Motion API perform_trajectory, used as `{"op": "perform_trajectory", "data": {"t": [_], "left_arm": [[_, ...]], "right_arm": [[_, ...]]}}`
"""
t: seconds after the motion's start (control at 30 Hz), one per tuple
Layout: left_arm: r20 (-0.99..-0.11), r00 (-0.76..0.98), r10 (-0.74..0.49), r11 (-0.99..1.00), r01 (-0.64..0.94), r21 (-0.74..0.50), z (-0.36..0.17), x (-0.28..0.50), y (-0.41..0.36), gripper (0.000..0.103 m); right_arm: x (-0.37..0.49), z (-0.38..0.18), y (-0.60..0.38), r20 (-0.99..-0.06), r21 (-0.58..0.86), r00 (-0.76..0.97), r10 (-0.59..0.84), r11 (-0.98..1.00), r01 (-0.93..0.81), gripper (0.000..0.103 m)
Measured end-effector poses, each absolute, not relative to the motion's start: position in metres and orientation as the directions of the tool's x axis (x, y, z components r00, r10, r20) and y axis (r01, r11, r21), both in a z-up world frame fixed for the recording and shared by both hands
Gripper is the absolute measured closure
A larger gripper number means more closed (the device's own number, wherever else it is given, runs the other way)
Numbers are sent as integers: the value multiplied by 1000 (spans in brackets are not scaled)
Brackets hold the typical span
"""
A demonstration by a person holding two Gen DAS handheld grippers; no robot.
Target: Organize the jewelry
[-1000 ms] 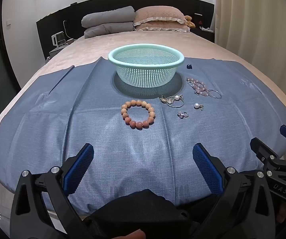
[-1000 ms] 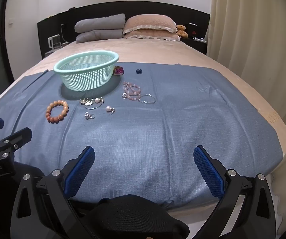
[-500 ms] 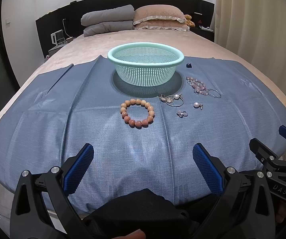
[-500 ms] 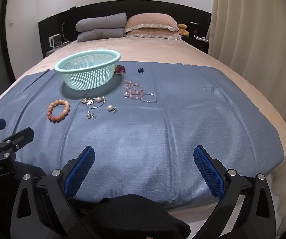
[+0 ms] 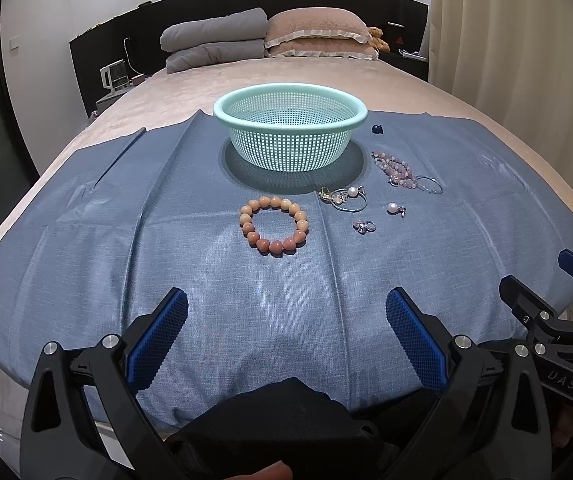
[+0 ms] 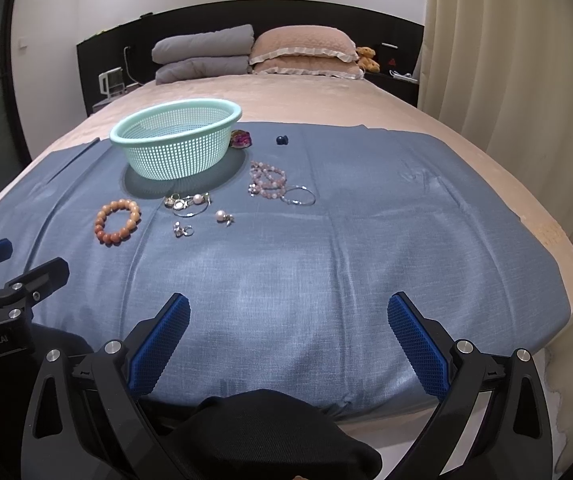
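A mint green mesh basket (image 5: 290, 136) (image 6: 176, 144) stands on a blue cloth (image 5: 166, 264) on the bed. In front of it lie an orange bead bracelet (image 5: 273, 225) (image 6: 117, 221), a silver ring cluster with a pearl (image 5: 344, 197) (image 6: 188, 202), a pearl earring (image 5: 395, 209) (image 6: 223, 216), a small silver piece (image 5: 363, 226) (image 6: 182, 230), and a pink bead bracelet with a hoop (image 5: 398, 170) (image 6: 272, 182). A dark blue piece (image 5: 377, 129) (image 6: 282, 140) lies farther back. My left gripper (image 5: 286, 312) and right gripper (image 6: 288, 314) are open and empty, near the cloth's front edge.
A pink-red ornament (image 6: 240, 139) lies behind the basket. Grey and pink pillows (image 5: 270, 40) sit at the headboard. A curtain (image 6: 506, 60) hangs at the right. The bed edge drops off at the front and right.
Both grippers have moved slightly forward and lower toward the cloth; the jewelry appears a little nearer. Nothing on the cloth has moved.
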State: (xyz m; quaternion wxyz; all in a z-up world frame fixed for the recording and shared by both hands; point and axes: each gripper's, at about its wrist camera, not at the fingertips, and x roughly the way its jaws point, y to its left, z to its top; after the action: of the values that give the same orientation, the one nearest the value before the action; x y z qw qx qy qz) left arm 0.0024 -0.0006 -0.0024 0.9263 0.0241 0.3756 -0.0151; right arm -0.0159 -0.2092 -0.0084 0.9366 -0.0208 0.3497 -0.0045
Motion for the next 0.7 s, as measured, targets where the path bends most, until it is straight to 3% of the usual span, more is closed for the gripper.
{"op": "perform_trajectory", "data": {"t": [0.7], "left_arm": [[-735,678,21,999,11,39,12,20,18,6]], "right_arm": [[-8,21,-218,-643,-28,766,9,999,-34,8]]}}
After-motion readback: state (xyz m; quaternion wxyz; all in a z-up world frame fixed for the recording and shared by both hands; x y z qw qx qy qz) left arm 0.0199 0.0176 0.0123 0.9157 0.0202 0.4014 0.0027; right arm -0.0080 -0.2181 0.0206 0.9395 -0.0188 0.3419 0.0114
